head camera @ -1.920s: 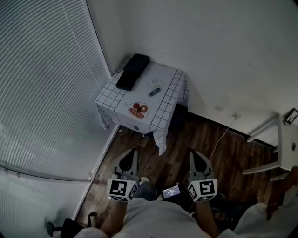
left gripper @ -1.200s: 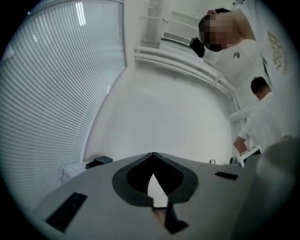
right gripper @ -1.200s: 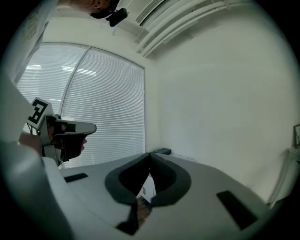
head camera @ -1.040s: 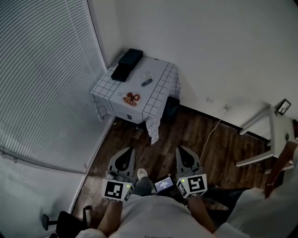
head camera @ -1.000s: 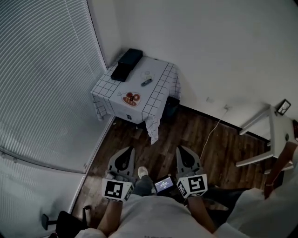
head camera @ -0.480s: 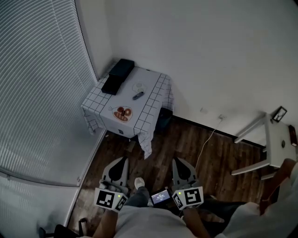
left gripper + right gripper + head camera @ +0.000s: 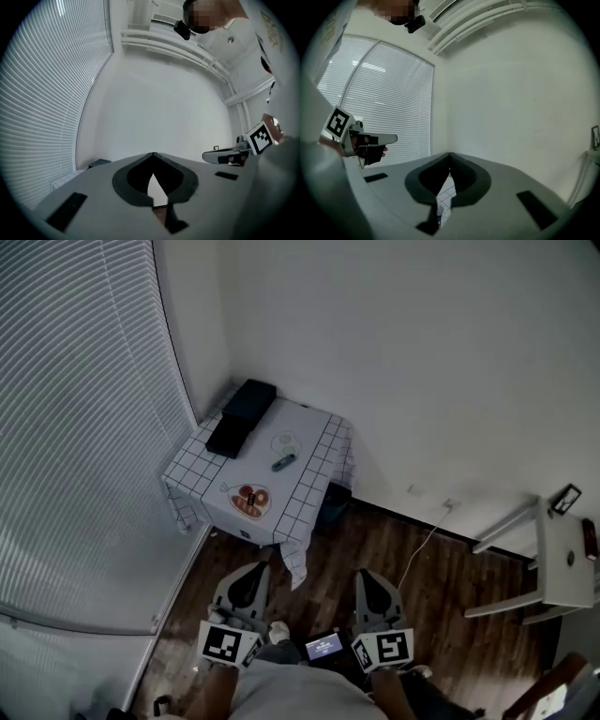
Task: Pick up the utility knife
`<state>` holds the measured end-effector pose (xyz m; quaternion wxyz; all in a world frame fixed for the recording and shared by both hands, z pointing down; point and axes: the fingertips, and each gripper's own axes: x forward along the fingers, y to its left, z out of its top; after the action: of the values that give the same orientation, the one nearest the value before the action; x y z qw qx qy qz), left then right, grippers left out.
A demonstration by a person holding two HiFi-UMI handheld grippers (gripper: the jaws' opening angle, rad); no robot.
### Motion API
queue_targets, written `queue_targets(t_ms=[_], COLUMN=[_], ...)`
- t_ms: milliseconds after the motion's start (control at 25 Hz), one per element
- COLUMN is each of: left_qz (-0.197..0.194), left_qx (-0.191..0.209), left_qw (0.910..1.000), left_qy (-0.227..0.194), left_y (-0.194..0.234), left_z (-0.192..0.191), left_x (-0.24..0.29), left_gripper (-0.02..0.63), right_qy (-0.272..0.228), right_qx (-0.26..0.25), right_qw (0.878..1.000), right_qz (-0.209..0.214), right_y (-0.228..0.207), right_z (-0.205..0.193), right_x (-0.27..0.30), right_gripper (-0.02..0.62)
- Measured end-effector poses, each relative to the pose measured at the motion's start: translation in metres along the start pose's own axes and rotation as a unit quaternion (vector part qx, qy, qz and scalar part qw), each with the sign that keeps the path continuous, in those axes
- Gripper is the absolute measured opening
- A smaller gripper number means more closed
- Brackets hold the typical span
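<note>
The utility knife (image 7: 283,462), small and dark, lies on a low table with a white checked cloth (image 7: 309,486) in the room's corner. Both grippers are held level above the wooden floor, well short of the table. My left gripper (image 7: 251,569) is shut and empty; its tips meet in the left gripper view (image 7: 153,154). My right gripper (image 7: 367,576) also has its tips together with nothing in them (image 7: 450,154). Each gripper shows in the other's view: the right gripper (image 7: 229,155) and the left gripper (image 7: 370,139).
On the table are a long black box (image 7: 242,417), a heart-shaped plate (image 7: 251,501) with reddish pieces and a round clear thing (image 7: 284,441). Window blinds (image 7: 84,427) fill the left. A cable (image 7: 427,538) runs over the floor; a white stand (image 7: 553,563) is at right.
The person has walked towards the table with both grippers held out in front. The table sits a little lower and nearer in the head view. Both grippers stay shut.
</note>
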<state>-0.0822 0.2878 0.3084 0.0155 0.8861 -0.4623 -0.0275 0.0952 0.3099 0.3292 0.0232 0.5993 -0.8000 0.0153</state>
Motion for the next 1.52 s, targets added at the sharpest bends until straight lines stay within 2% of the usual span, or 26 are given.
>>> queue_targets(t_ms=[200, 400, 800, 920, 1040, 1160, 1280, 1520], left_qz=[0.002, 0.003, 0.019, 0.037, 0.058, 0.073, 0.081, 0.099], left_qx=[0.008, 0.005, 0.005, 0.005, -0.006, 0.011, 0.023, 0.012], left_qw=[1.0000, 0.9999, 0.9997, 0.9991, 0.9983, 0.9973, 0.9964, 0.9950], left_qy=[0.002, 0.014, 0.017, 0.021, 0.007, -0.007, -0.004, 0.008], left_y=[0.028, 0.055, 0.073, 0.084, 0.093, 0.102, 0.113, 0.133], left_z=[-0.001, -0.002, -0.008, -0.015, -0.007, -0.002, -0.003, -0.004], left_x=[0.022, 0.040, 0.060, 0.070, 0.085, 0.107, 0.133, 0.181], left_gripper=[0.008, 0.008, 0.008, 0.008, 0.008, 0.008, 0.008, 0.008], right_qy=[0.005, 0.004, 0.022, 0.025, 0.023, 0.022, 0.017, 0.014], right_qx=[-0.002, 0.011, 0.020, 0.017, 0.017, 0.017, 0.011, 0.009], right_qw=[1.000, 1.000, 0.999, 0.999, 0.999, 0.998, 0.998, 0.997], right_qz=[0.009, 0.000, 0.012, 0.027, 0.039, 0.048, 0.059, 0.076], right_y=[0.004, 0.002, -0.003, -0.005, -0.013, -0.027, -0.040, -0.065], right_z=[0.000, -0.008, -0.014, -0.011, -0.005, 0.000, 0.005, 0.014], right_x=[0.036, 0.063, 0.088, 0.107, 0.126, 0.150, 0.176, 0.227], right_gripper=[0.006, 0.006, 0.006, 0.006, 0.006, 0.006, 0.006, 0.006])
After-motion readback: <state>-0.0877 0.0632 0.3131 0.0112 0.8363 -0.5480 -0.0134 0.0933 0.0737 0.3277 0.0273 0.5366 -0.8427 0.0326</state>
